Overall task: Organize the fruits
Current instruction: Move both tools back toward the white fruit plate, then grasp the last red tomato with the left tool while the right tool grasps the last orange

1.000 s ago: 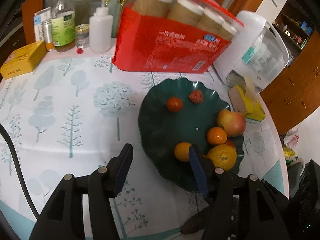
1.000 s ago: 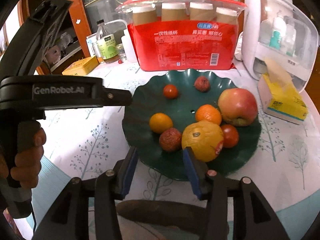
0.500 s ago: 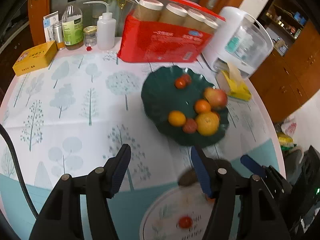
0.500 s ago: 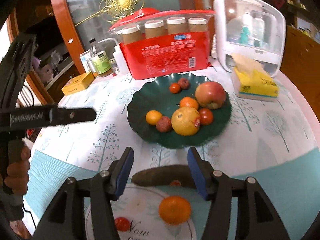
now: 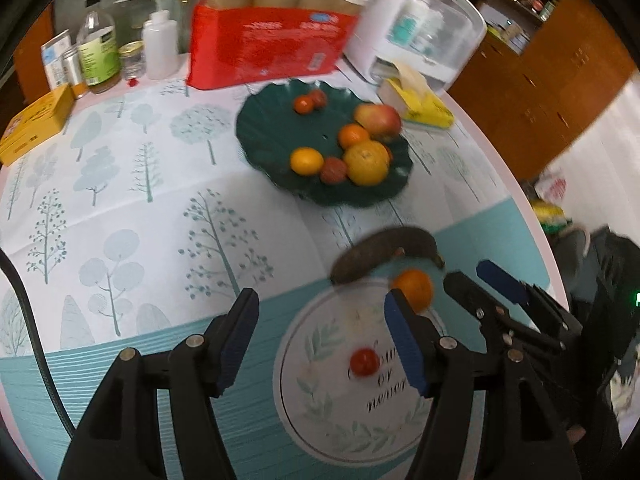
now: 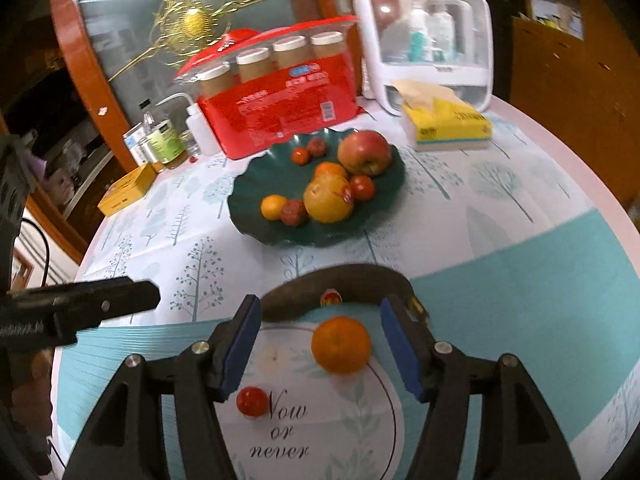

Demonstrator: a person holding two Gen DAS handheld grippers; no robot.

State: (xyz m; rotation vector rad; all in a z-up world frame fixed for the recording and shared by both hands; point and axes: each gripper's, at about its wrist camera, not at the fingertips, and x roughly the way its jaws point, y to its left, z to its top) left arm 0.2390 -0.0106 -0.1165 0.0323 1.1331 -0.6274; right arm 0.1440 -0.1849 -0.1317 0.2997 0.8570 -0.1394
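A dark green wavy plate (image 5: pixel 272 128) (image 6: pixel 248 204) holds several fruits: an apple (image 6: pixel 364 153), a big yellow orange (image 6: pixel 328 198), small oranges and tomatoes. Nearer me, on the tablecloth's round print, lie a dark overripe banana (image 5: pixel 384 254) (image 6: pixel 340 280), an orange (image 5: pixel 414 290) (image 6: pixel 341 344) and a small red tomato (image 5: pixel 364 362) (image 6: pixel 251 401). My left gripper (image 5: pixel 320 332) is open and empty, above the cloth left of the tomato. My right gripper (image 6: pixel 320 344) is open, its fingers either side of the orange, above it. It also shows in the left wrist view (image 5: pixel 480 280).
A red pack of paper cups (image 6: pixel 280 100), a white clear-fronted box (image 6: pixel 424 36), a yellow tissue pack (image 6: pixel 448 124), bottles and jars (image 5: pixel 100 52) and a yellow tin (image 5: pixel 32 124) stand along the table's far side. The round table edge curves at right.
Both grippers have pulled back from the green plate toward the near side of the table. The banana, loose orange and tomato have come into view. Both grippers stay open.
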